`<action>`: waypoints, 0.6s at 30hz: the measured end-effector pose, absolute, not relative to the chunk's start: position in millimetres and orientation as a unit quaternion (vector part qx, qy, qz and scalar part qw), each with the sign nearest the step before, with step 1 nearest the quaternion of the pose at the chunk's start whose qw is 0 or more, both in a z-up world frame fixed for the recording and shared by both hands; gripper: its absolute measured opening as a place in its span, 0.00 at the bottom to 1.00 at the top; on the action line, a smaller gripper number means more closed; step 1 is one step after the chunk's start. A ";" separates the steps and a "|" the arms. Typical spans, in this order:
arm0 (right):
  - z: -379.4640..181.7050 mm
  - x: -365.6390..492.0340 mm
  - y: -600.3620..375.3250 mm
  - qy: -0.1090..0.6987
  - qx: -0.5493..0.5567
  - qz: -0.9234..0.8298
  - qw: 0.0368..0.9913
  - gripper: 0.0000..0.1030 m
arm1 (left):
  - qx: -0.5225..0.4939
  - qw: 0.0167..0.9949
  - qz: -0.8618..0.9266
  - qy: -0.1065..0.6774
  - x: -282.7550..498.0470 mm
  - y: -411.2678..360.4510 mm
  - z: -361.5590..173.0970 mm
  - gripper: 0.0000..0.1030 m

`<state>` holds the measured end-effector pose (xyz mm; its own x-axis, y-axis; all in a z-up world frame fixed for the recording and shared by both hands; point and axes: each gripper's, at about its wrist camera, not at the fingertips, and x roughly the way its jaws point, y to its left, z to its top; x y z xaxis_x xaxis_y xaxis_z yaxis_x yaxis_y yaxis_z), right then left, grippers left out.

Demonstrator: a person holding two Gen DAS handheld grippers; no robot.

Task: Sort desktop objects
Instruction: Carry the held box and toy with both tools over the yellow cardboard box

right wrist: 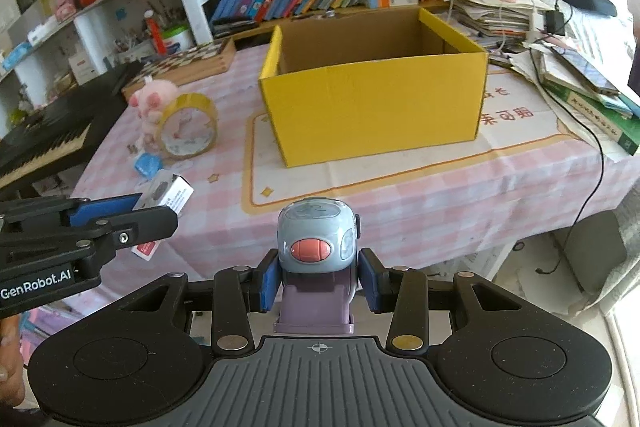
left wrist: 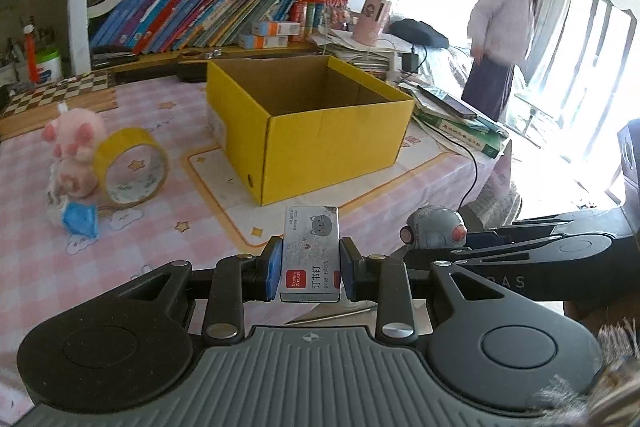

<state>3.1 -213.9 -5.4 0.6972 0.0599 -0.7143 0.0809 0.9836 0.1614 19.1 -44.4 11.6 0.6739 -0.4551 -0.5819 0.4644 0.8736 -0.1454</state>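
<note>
My left gripper (left wrist: 309, 273) is shut on a grey staple box (left wrist: 311, 251) with a cat picture, held above the table's near edge; the box also shows in the right wrist view (right wrist: 168, 194). My right gripper (right wrist: 318, 281) is shut on a grey and purple toy robot (right wrist: 316, 247) with a pink button, also seen in the left wrist view (left wrist: 434, 227). An open, empty yellow cardboard box (left wrist: 328, 143) stands mid-table ahead of both grippers (right wrist: 376, 107). A pink plush toy (left wrist: 74, 147), a yellow tape roll (left wrist: 130, 167) and a small blue item (left wrist: 82, 219) sit at the left.
The table has a pink checked cloth (right wrist: 400, 211). Bookshelves (left wrist: 192, 15) stand behind it. Stacked books and a phone (right wrist: 588, 83) lie at the right with a black cable (right wrist: 596, 179) over the edge. A keyboard (right wrist: 44, 143) is left. A child (left wrist: 504, 27) stands by the window.
</note>
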 end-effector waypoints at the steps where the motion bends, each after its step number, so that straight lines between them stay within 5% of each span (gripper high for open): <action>1: -5.2 3.6 -215.6 0.389 0.091 -0.006 0.917 0.40 | 0.008 0.915 -0.252 0.316 20.5 -46.1 12.1 0.27; 18: -0.8 30.5 -243.5 0.381 0.092 -0.006 0.920 0.40 | 0.021 0.914 -0.267 0.306 48.1 -74.9 22.0 0.27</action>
<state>30.5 -243.5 -0.8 0.7090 0.0601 -0.7026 0.0805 0.9830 0.1653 48.1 -74.9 22.0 0.6708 -0.4743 -0.5701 0.5003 0.8569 -0.1244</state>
